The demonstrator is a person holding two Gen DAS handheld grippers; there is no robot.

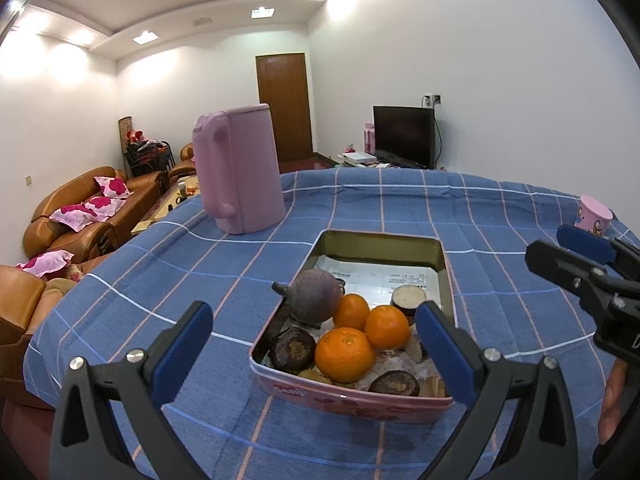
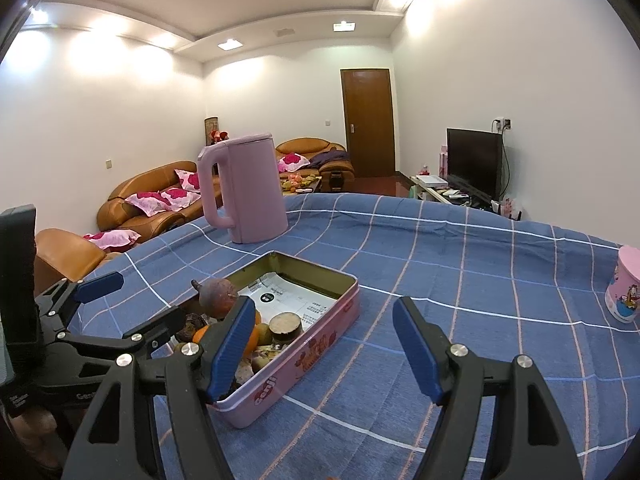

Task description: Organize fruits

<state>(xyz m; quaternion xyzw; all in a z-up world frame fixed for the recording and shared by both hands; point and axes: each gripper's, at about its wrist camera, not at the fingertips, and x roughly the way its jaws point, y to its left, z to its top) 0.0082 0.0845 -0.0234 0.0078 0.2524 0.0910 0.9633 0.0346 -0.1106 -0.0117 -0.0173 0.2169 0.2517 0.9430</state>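
Observation:
A pink rectangular tin (image 1: pixel 352 402) sits on the blue checked tablecloth and holds fruit at its near end: three oranges (image 1: pixel 346 354), a whole purple mangosteen (image 1: pixel 314 296), and several dark cut halves (image 1: pixel 291 350). My left gripper (image 1: pixel 316 344) is open and empty, hovering just in front of the tin with its fingers either side of the near end. My right gripper (image 2: pixel 324 350) is open and empty, right of the tin (image 2: pixel 304 354); it also shows in the left wrist view (image 1: pixel 576 252). The left gripper shows in the right wrist view (image 2: pixel 132 304).
A pink kettle (image 1: pixel 238 170) stands behind the tin to the left. A pink printed cup (image 2: pixel 624 286) stands at the table's right. The table's far edge (image 1: pixel 400 172) drops to a room with sofas, a door and a TV.

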